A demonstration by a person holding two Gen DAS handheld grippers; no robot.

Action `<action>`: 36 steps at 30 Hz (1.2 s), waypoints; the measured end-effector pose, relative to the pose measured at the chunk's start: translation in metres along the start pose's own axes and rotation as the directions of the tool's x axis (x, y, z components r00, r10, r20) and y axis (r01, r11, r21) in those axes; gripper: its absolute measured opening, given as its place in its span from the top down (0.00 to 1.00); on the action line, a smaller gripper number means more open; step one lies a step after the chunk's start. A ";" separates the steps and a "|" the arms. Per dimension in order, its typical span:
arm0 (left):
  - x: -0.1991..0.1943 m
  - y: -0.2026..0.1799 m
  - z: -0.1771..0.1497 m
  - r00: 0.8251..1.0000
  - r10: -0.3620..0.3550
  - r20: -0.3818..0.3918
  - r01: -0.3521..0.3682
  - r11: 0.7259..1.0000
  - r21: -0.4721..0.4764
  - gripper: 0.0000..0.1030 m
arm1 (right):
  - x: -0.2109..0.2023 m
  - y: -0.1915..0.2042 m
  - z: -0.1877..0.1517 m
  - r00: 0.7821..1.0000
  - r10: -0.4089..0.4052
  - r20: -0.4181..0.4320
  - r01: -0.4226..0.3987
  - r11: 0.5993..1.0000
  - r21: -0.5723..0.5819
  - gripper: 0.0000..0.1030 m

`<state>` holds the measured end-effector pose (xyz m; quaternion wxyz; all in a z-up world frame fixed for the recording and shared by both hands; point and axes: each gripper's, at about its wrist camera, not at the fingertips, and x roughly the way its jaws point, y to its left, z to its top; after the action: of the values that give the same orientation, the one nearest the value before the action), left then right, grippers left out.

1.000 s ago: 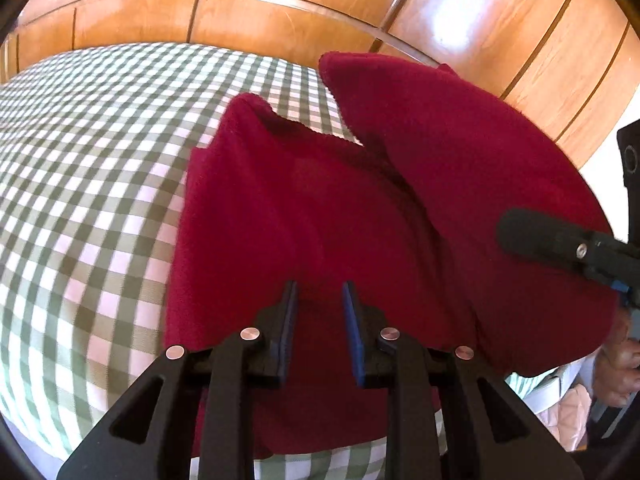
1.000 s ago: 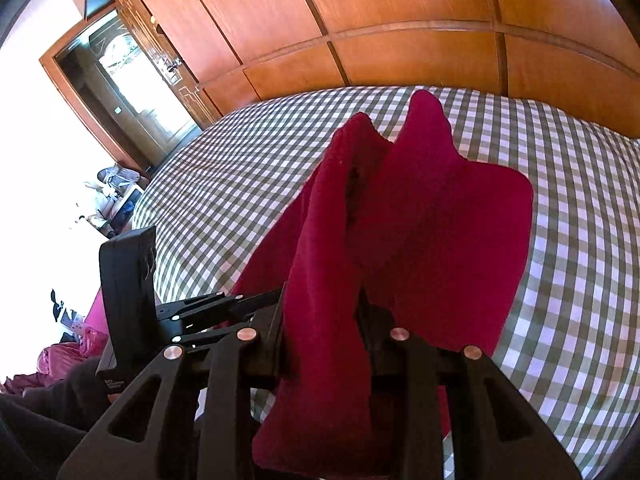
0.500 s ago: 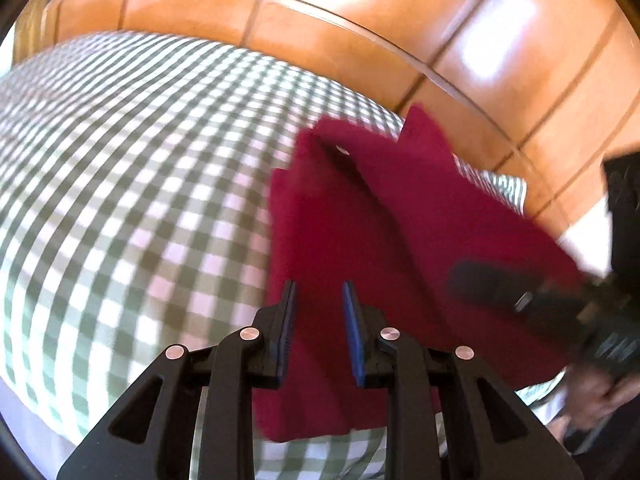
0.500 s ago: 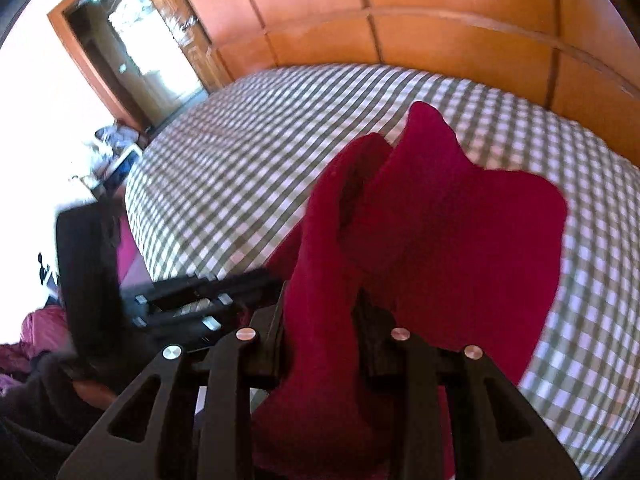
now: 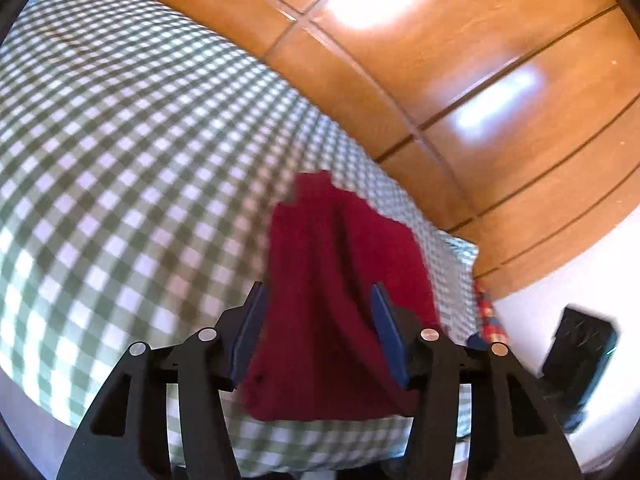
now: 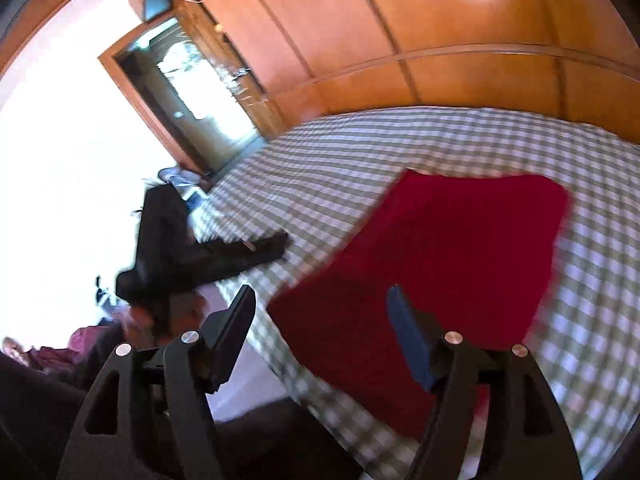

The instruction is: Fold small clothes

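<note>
A dark red garment (image 6: 452, 256) lies folded and flat on the green-checked bed (image 6: 360, 152). My right gripper (image 6: 322, 324) hovers over the garment's near edge; its jaws are opening and nothing is pressed between them. In the left wrist view the same red garment (image 5: 340, 264) shows in the gap beyond my left gripper (image 5: 320, 332), whose jaws are also opening, with the pads off the cloth. From the right wrist view, the left gripper (image 6: 280, 240) is a blurred black shape over the bed's left edge, beside the garment. The right gripper's black body (image 5: 580, 360) is off the bed at the right.
Glossy wooden wardrobe panels (image 5: 440, 60) stand behind the bed. A wood-framed doorway (image 6: 192, 92) is at the left. The bed's near edge (image 6: 280, 368) runs just under the right gripper. Pink cloth (image 6: 84, 340) lies low at the left, and a patterned item (image 5: 490, 320) beside the bed's corner.
The right gripper let go of the raised red fold, which now lies flat. Both grippers' jaws have widened. The left gripper drew back from the garment and rolled.
</note>
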<state>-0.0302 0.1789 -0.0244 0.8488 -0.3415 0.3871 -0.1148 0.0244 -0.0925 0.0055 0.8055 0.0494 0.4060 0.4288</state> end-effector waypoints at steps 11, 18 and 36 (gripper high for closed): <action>0.041 -0.050 -0.011 0.975 -0.072 -0.209 0.087 0.994 0.066 0.35 | 0.020 -0.035 -0.085 0.957 -0.251 -0.146 0.255 0.967 0.008 0.36; 0.048 -0.055 -0.014 0.985 -0.026 -0.171 0.054 0.985 0.165 0.84 | 0.034 -0.043 -0.071 0.951 -0.295 -0.097 0.300 0.953 0.040 0.81; 0.046 -0.029 -0.004 0.991 -0.032 -0.131 0.051 0.989 0.139 0.42 | 0.027 -0.044 -0.085 0.957 -0.260 -0.125 0.261 0.965 -0.007 0.48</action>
<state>0.0002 0.1343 -0.0338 0.8417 -0.2800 0.4245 -0.1816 0.0022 -0.1236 -0.0862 0.8278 -0.0276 0.4605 0.3192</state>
